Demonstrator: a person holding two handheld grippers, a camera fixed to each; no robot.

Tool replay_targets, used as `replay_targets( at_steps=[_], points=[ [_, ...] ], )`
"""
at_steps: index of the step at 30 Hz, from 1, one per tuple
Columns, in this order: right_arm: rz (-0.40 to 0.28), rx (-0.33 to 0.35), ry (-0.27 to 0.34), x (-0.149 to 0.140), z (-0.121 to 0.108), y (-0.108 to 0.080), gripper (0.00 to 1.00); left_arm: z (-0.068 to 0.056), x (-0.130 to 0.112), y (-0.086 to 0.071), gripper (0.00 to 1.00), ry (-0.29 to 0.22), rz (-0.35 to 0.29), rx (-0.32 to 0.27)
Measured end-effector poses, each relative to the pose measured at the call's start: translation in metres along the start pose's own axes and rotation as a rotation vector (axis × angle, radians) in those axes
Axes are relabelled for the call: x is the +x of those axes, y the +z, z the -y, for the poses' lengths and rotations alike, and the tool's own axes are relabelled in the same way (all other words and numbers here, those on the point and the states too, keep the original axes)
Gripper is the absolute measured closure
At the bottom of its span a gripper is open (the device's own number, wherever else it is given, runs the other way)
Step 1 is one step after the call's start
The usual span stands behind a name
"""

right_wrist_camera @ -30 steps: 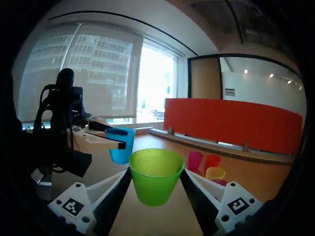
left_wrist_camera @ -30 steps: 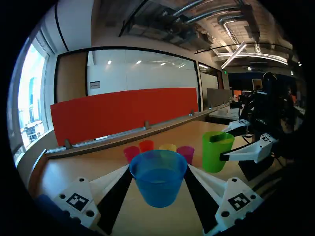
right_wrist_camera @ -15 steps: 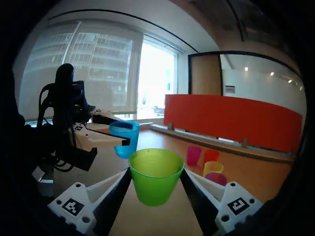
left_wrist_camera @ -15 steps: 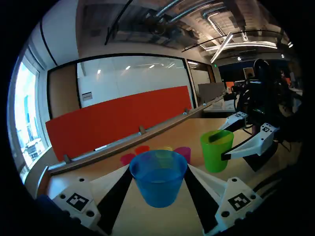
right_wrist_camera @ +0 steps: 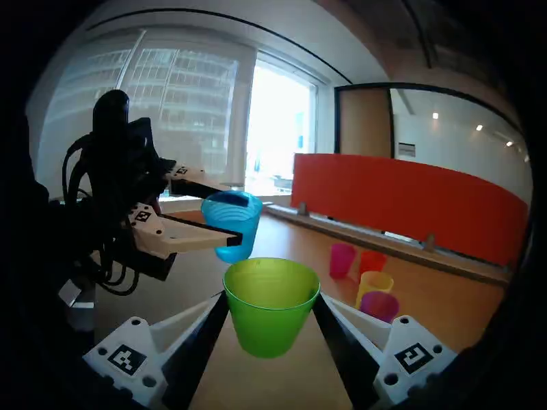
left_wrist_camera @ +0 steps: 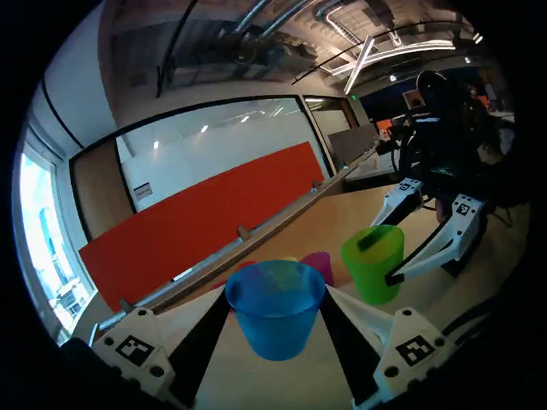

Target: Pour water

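Left gripper (left_wrist_camera: 275,294) clamps a blue cup (left_wrist_camera: 275,331) part-filled with water, held near the green cup (right_wrist_camera: 271,324) that the right gripper (right_wrist_camera: 271,297) clamps, both above a wooden table (right_wrist_camera: 448,314) with small coloured cups (right_wrist_camera: 373,281)

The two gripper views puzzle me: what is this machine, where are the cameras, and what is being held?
No robot here: a person holds a two-finger tool in each hand, each carrying a camera looking along its fingers. In the left gripper view, the left gripper clamps a translucent blue plastic cup that seems to hold water. In the right gripper view, the right gripper clamps a translucent green plastic cup. Four small coloured cups stand on the wooden table.
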State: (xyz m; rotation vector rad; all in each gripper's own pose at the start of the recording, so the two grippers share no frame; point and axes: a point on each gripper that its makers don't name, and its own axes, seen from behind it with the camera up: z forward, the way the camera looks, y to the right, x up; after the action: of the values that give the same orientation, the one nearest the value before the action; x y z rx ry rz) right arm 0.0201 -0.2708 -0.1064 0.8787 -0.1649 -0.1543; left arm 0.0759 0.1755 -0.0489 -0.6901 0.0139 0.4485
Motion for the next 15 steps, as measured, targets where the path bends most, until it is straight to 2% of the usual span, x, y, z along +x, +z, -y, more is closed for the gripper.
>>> replay_targets(
  at_steps=[15],
  points=[
    [0.043,0.037,-0.001,-0.014,0.007,0.006,0.09,-0.005,0.011,0.007,0.13,0.118,-0.005,-0.016]
  ],
)
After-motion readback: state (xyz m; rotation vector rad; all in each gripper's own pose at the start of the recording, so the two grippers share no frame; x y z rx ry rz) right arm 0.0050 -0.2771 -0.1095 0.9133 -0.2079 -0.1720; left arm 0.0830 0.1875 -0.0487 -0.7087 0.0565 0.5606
